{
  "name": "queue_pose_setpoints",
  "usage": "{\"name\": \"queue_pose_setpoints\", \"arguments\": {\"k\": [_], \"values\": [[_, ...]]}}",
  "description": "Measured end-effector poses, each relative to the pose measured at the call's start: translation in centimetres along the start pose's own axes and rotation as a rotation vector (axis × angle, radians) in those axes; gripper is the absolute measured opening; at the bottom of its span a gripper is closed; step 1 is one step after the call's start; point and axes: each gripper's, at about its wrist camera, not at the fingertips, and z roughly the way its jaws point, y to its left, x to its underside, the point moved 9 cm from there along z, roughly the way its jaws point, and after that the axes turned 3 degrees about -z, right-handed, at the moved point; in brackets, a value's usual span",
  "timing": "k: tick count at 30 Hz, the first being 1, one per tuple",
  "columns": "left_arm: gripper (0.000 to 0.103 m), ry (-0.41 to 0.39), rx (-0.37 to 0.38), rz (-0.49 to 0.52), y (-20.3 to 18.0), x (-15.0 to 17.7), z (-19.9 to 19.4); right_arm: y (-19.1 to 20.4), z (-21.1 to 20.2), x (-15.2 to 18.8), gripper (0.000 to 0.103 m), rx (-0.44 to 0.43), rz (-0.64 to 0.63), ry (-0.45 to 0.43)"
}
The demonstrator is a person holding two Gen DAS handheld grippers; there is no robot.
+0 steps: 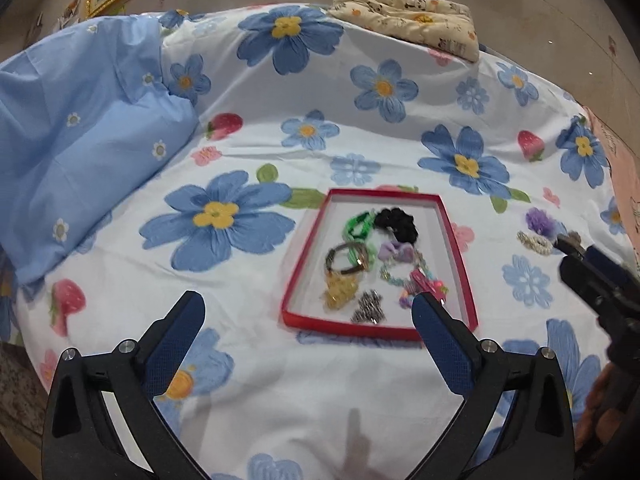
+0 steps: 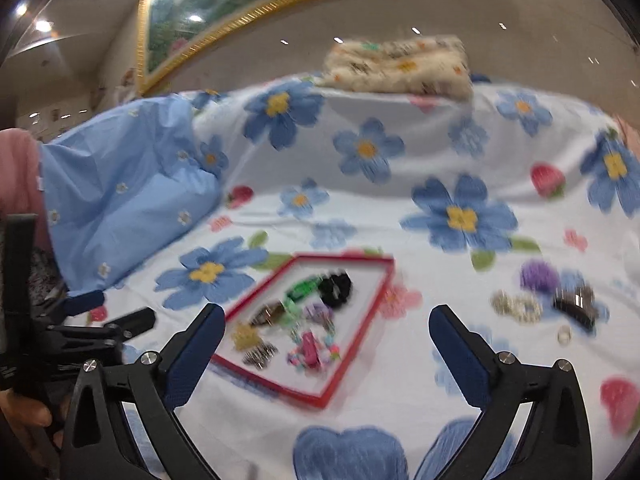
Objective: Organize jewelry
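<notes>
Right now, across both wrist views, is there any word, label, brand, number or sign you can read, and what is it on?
No legible text in either view.
Pink sheet at the bed's right edge: faint dark marks, too small and cut off to read.
Cream animal-print folded quilt: pictures only, no readable words.
Small pictures on the wall at far left: too blurred to tell.
Shallow red-rimmed white jewelry tray: no label visible.
</notes>
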Motion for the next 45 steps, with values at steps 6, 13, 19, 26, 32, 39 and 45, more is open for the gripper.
{"name": "queue_pose_setpoints", "arguments": {"k": [6, 13, 19, 26, 32, 39, 45], "values": [[0.103, 0.041, -0.004, 0.034, -0.9, 3.0, 1.3, -1.3, 1.0, 4.1, 0.103, 0.008, 0.069, 0.035], [0.103, 0.043, -0.009, 0.037, -1.1, 4.1, 1.3, -1.5, 1.6, 6.3, 0.103, 0.009, 0.074, 0.085], [0.103, 0.02, -0.013, 0.047, -1.2, 3.9, 0.7, -0.9, 1.2, 6.4, 0.103, 0.001, 0.061, 0.082], [0.103, 0.005, -0.014, 0.054, -1.2, 3.8, 0.3, -1.0, 1.2, 6.8, 0.103, 0.003, 0.065, 0.092], [0.103, 0.001, -0.025, 0.066, -1.3, 3.9, 0.3, -1.1, 1.3, 7.0, 0.103, 0.006, 0.059, 0.093], [0.103, 0.001, -0.026, 0.066, -1.3, 3.9, 0.3, -0.8, 1.4, 7.2, 0.103, 0.005, 0.047, 0.097], [0.103, 0.002, -0.028, 0.066, -1.1, 4.0, 0.3, -0.7, 1.4, 7.1, 0.103, 0.004, 0.046, 0.097]]}}
